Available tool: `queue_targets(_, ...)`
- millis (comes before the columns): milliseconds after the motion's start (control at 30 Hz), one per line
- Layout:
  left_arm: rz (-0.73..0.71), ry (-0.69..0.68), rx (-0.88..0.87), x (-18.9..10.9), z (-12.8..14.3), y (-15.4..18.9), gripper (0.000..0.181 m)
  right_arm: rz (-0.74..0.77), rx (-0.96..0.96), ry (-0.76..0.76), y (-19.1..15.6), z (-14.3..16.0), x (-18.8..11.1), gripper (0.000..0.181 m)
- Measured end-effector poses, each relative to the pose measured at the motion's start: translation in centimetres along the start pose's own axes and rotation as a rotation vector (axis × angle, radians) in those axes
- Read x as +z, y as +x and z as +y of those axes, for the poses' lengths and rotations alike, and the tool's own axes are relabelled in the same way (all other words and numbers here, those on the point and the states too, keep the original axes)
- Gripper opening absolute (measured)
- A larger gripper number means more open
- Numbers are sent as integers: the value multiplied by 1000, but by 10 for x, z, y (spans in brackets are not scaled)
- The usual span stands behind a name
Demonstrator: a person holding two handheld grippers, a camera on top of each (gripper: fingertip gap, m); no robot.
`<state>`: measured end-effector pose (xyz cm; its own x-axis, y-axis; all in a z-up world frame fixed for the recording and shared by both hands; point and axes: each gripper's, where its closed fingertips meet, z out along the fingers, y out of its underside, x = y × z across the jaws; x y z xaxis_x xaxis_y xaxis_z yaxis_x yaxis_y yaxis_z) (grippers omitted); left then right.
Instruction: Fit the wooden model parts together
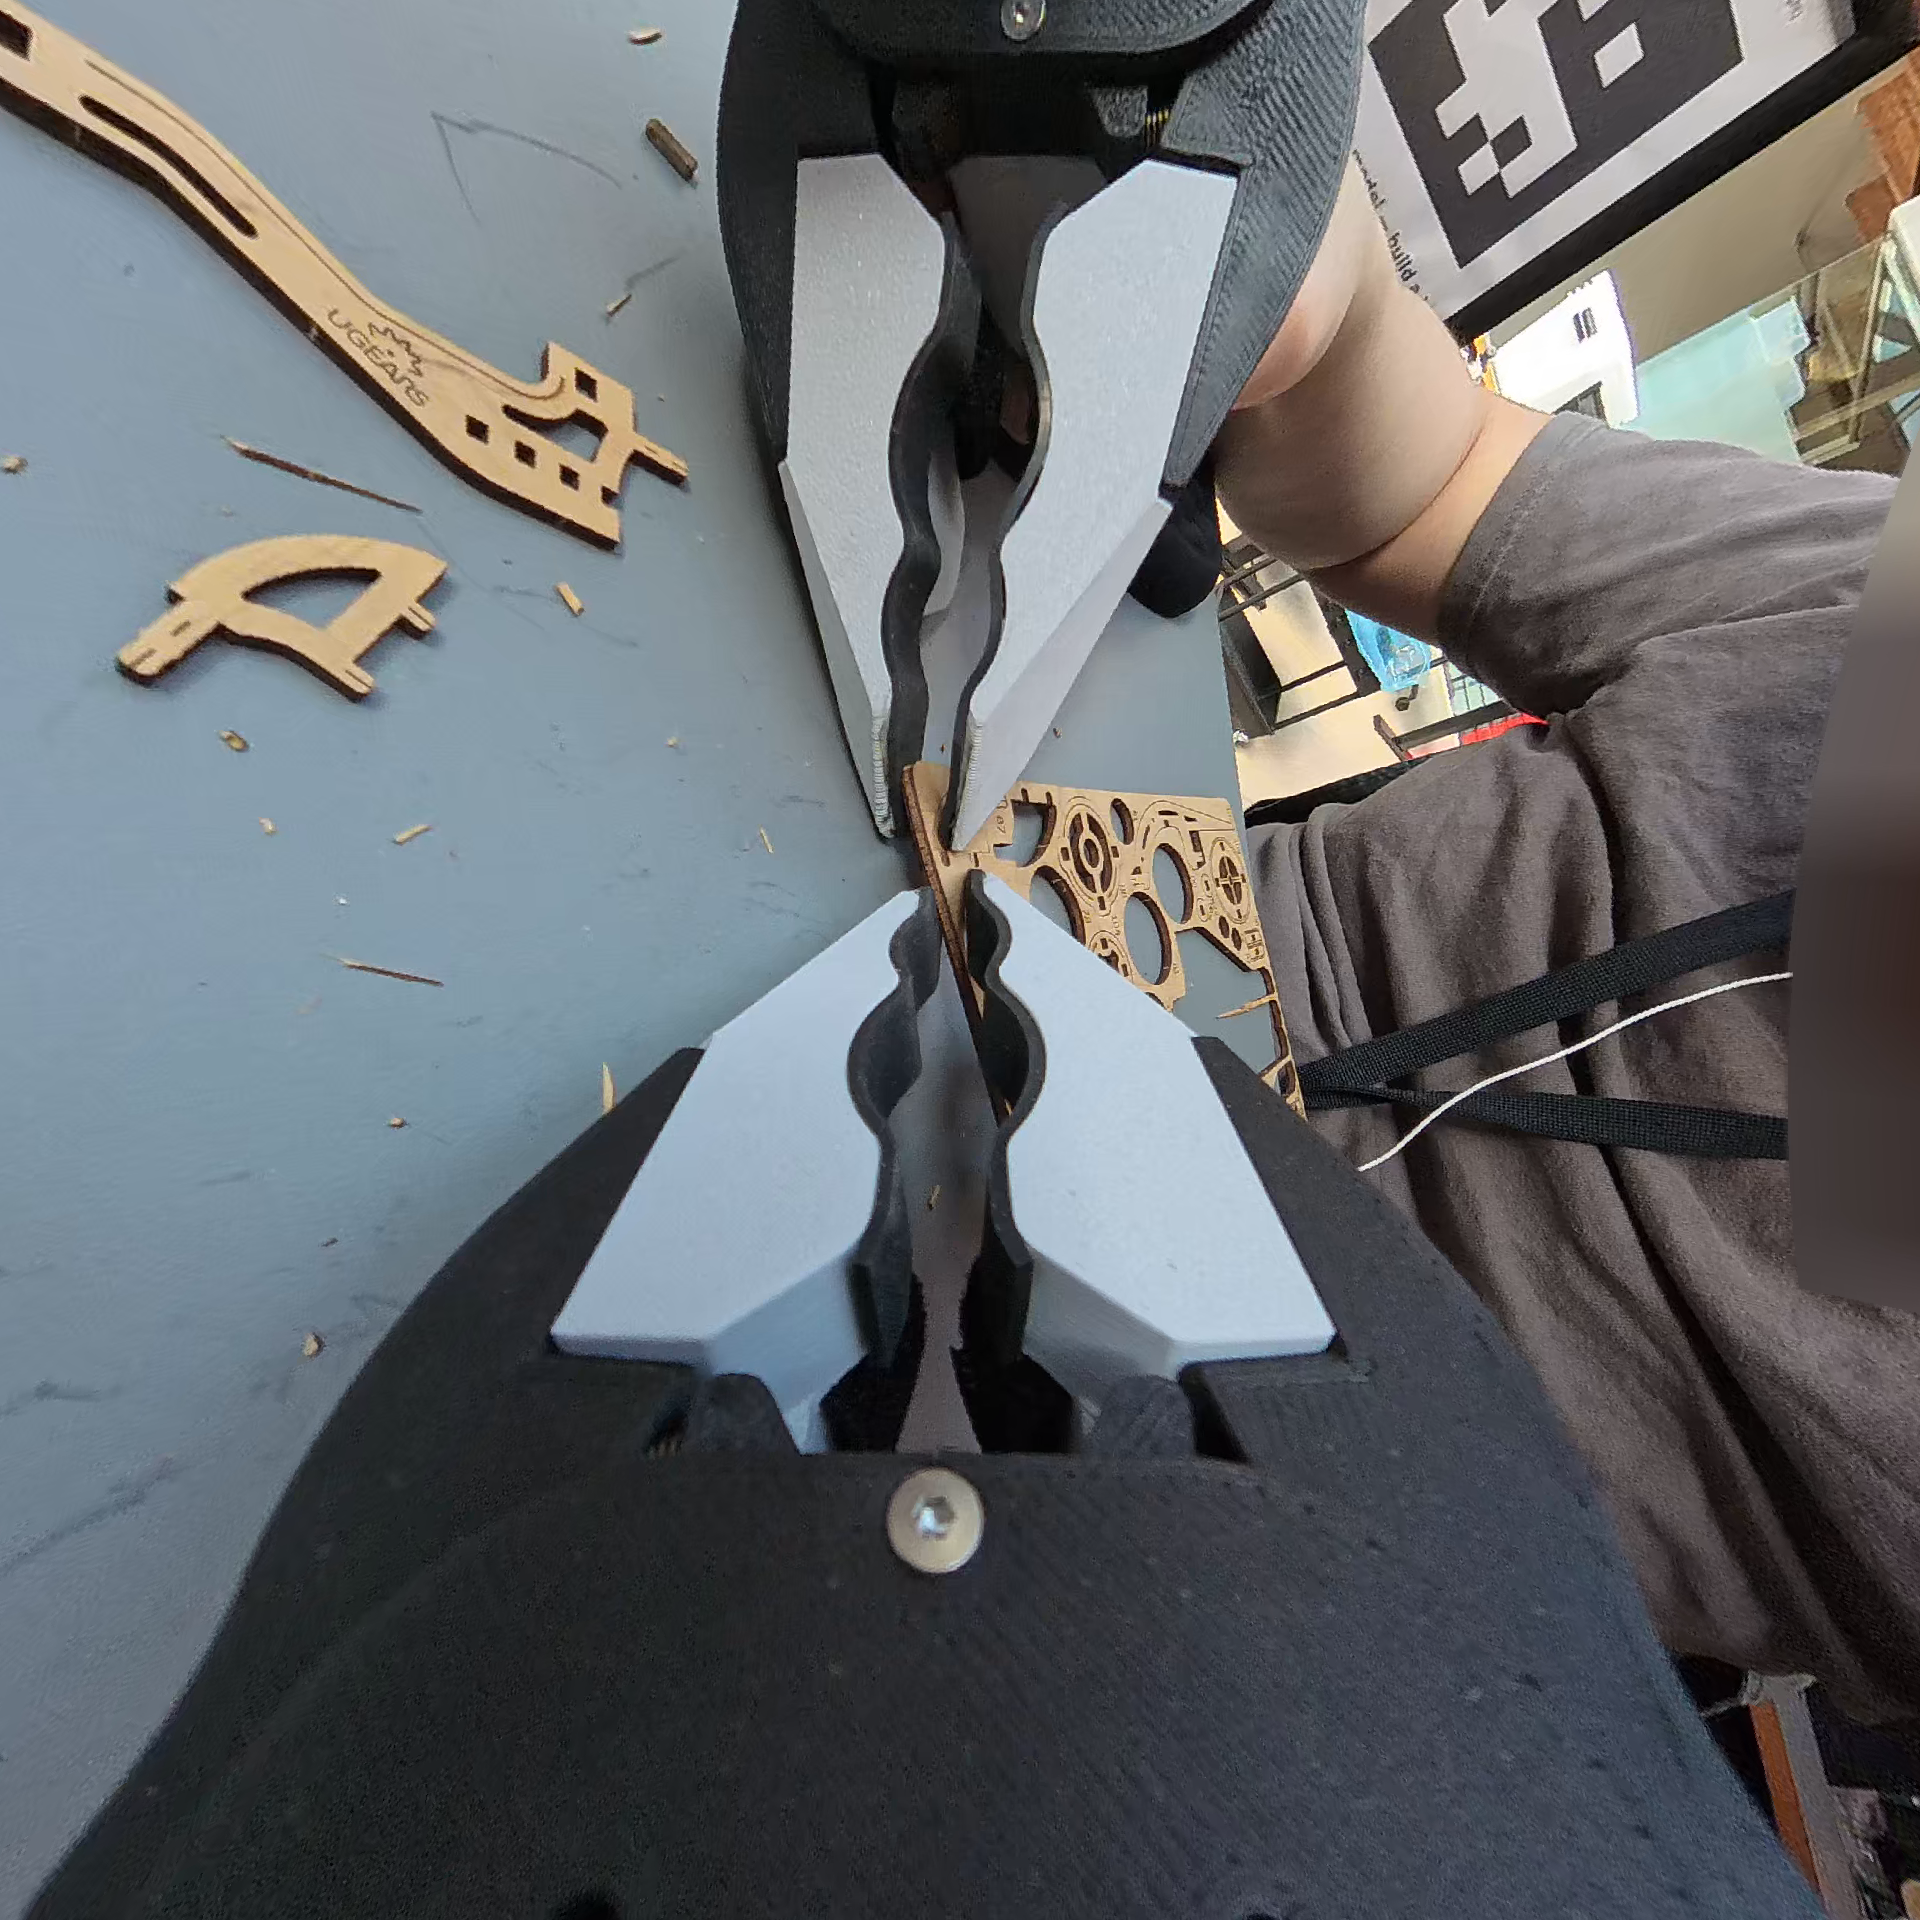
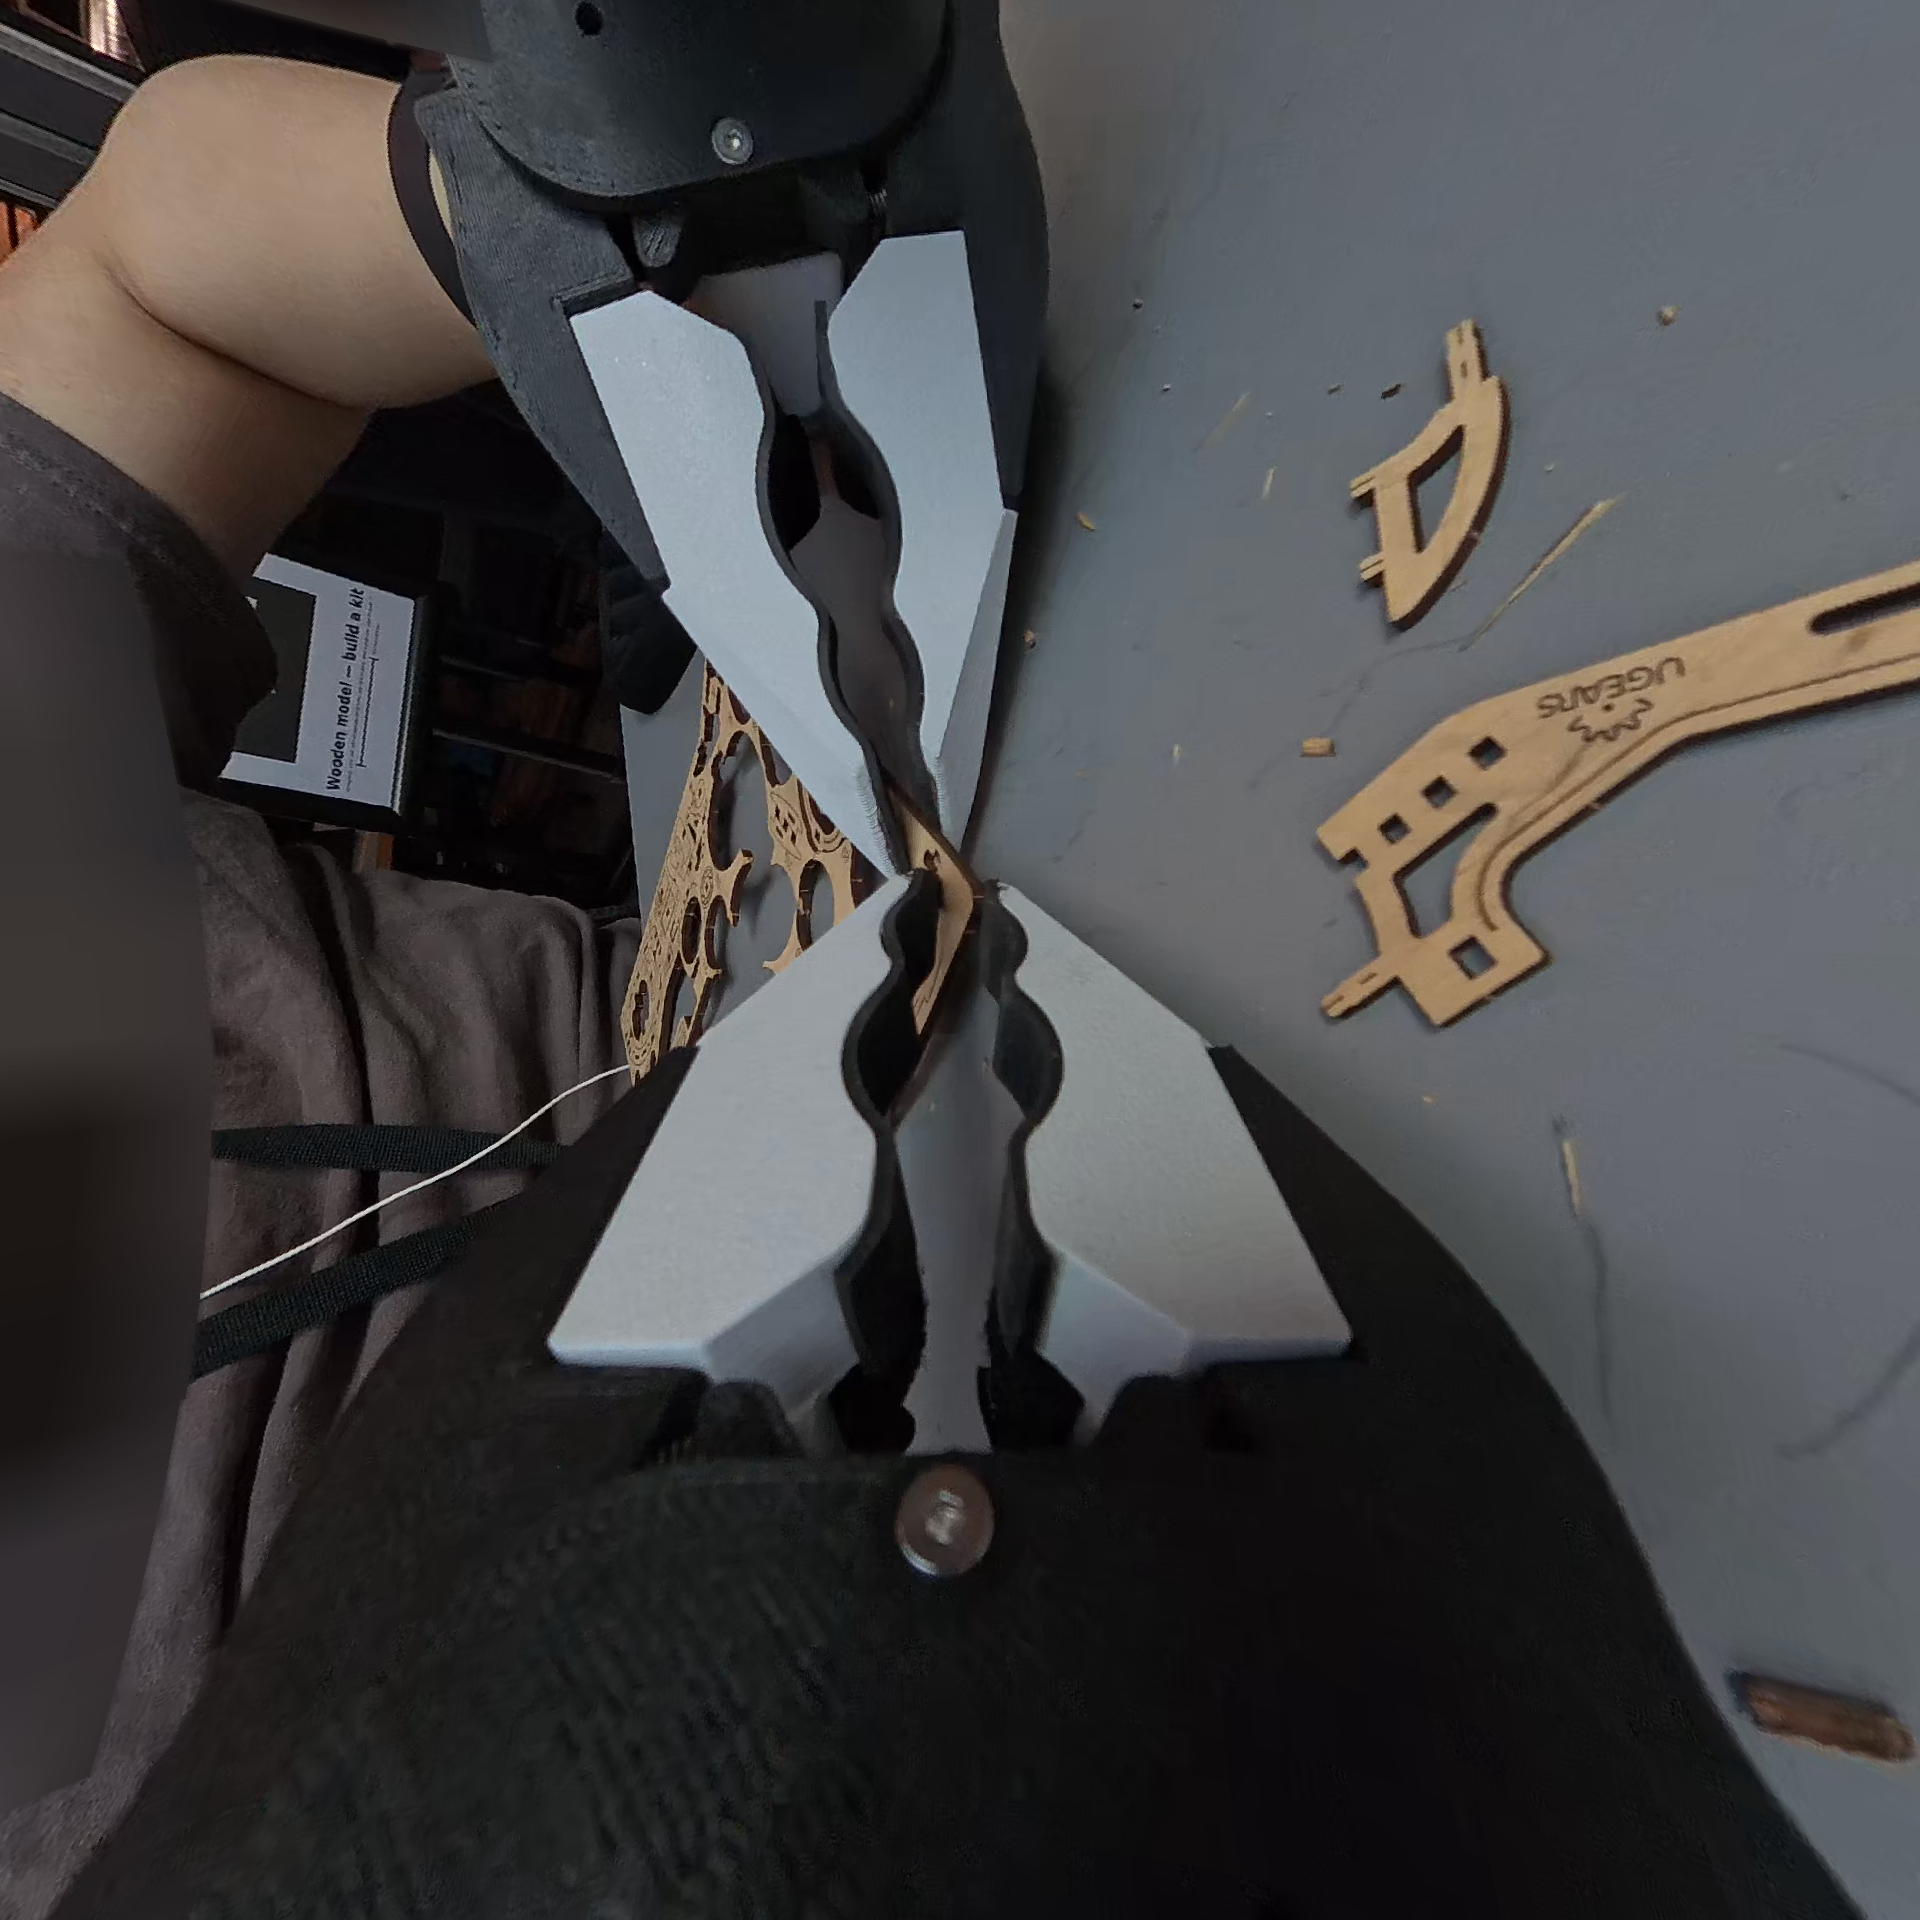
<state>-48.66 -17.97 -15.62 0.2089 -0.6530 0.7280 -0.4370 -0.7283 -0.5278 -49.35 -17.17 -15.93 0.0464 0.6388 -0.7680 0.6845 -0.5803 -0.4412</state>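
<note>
In the left wrist view, the left gripper (image 1: pixel 948 914) rises from the bottom of the frame, its grey fingers clenched on the near edge of a laser-cut wooden sheet (image 1: pixel 1153 894) full of round and oval cut-outs, which stands nearly edge-on at the centre and spreads toward the right. The right gripper (image 1: pixel 920 800) comes down from the top of the frame and pinches the same sheet at its upper corner, so the two sets of tips almost meet at mid-frame. On the grey-blue bench (image 1: pixel 520 935), in the upper left of the frame, lies a long curved wooden strip (image 1: pixel 343 301) with square holes at its wider end, and just below it a small arched wooden piece (image 1: pixel 286 608); splinters and wood crumbs are scattered around both. A person's forearm (image 1: pixel 1351 436) and dark grey sleeve fill the right side. In the right wrist view the layout is mirrored: the right gripper (image 2: pixel 940 914) at the bottom is closed on a corner of the sheet (image 2: pixel 707 831), the left gripper (image 2: pixel 904 821) reaches in from the top, and the strip (image 2: pixel 1558 800) and the arched piece (image 2: pixel 1444 488) lie on the bench (image 2: pixel 1351 1247) at the right of the frame, well apart from the held sheet.
</note>
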Motion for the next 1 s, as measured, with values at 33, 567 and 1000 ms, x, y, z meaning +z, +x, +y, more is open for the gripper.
queue_targets(33,-3,-1,2,0,0,0,3,1,2,-2,0,0,0,7)
queue_targets(567,48,29,-21,-3,-3,3,3,-34,-2,8,-5,0,-3,11)
queue_targets(1000,15,40,-36,-2,-1,0,1,43,-86,-7,0,3,1,12)
